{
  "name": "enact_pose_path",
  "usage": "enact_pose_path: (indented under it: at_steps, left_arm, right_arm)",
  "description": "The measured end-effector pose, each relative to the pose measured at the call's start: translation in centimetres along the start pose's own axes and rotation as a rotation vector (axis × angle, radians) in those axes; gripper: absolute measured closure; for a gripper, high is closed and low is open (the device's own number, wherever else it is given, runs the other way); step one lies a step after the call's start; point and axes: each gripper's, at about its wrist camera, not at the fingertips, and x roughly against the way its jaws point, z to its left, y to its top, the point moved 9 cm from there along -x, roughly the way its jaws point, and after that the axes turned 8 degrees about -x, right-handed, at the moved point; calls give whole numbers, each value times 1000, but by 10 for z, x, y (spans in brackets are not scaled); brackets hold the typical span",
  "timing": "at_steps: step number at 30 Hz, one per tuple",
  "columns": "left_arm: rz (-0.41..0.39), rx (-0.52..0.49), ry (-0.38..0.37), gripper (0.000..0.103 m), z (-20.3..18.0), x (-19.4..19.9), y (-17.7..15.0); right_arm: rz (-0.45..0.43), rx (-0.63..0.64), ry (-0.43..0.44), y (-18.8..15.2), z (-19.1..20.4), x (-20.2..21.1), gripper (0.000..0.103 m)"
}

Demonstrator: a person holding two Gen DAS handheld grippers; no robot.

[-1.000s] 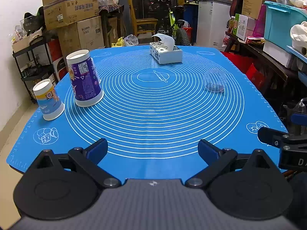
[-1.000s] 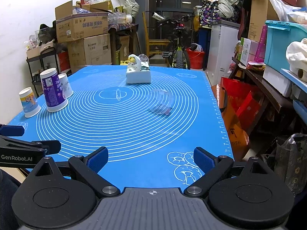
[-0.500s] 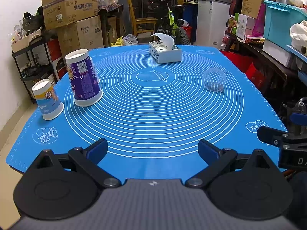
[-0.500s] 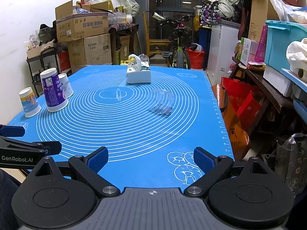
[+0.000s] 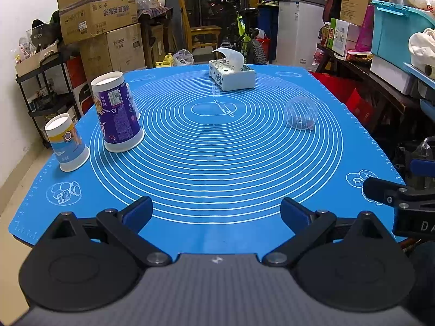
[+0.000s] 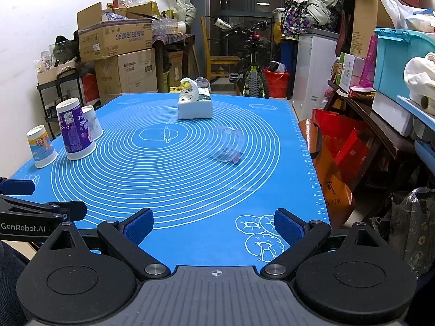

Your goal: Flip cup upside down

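A clear plastic cup [image 5: 301,116] lies on its side on the blue mat [image 5: 217,163], right of centre; it also shows in the right wrist view [image 6: 226,147]. A tall purple paper cup [image 5: 117,112] and a small yellow-and-blue paper cup [image 5: 67,144] stand upside down at the left; they show in the right wrist view as the purple cup [image 6: 74,133] and the small cup [image 6: 40,146]. A white cup [image 6: 92,122] stands upside down behind the purple one. My left gripper [image 5: 216,212] and right gripper [image 6: 214,224] are open and empty at the near edge.
A tissue box [image 5: 232,76] sits at the far middle of the mat. Cardboard boxes [image 5: 100,19] and a rack stand at the left, a bicycle [image 6: 252,62] behind, shelves with bins [image 6: 394,62] and bags at the right.
The left wrist view has shifted very slightly; the cups and both grippers stay as they were.
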Motion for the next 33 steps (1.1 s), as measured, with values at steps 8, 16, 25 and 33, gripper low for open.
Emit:
enact_pose_path:
  at_steps: [8,16,25,33]
  left_arm:
    - [-1,-1,1,4,-1,1,1]
    - [-2,-1,0,4,-1,1,1]
    - [-2,-1,1,4,-1,1,1]
    - [-4,-8,-28,4,-9,2,4]
  right_arm:
    - [-3,-5,-5,1,-3,2,7]
    - [-3,-3,-4,0,-2,3,7]
    - [-5,-1,-1,0,-1,3,7]
    - [-22,19,28,9,-1,3,7]
